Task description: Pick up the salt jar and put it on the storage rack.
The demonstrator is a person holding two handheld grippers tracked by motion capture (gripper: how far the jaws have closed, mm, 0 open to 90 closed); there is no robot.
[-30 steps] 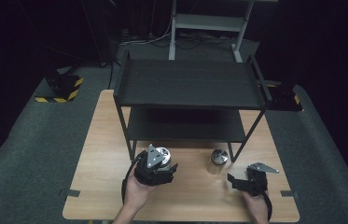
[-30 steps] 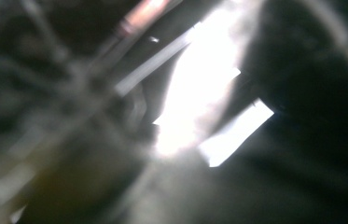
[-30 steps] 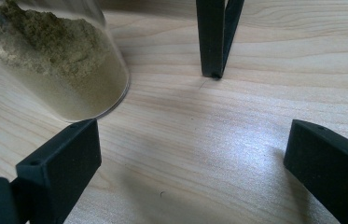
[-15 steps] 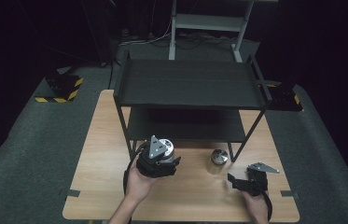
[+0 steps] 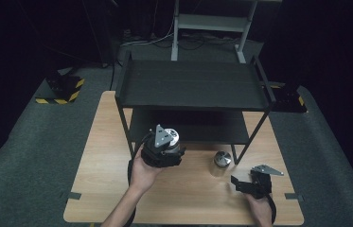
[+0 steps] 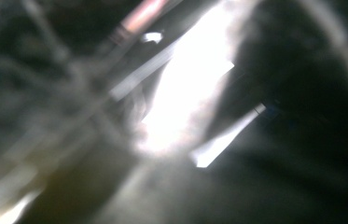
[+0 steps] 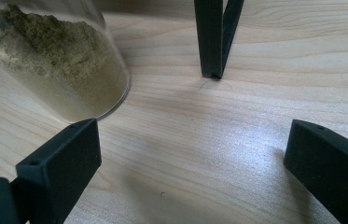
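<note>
Front counter: bare wood between the two hands, free to cross.
Shelf rack: stands across the counter's far half.
Rack leg: upright ahead of the right gripper.
Jar: just beside that leg, ahead-left of the wide-apart jaws.

My left gripper view is all blur; in the right gripper view, the jar of powder is cut off at the top edge.

Both tools I'm driving are black: left tool carries a grey three-cornered plate and looping black cable, right tool has blocky matte jaws. Forearms bare.
</note>
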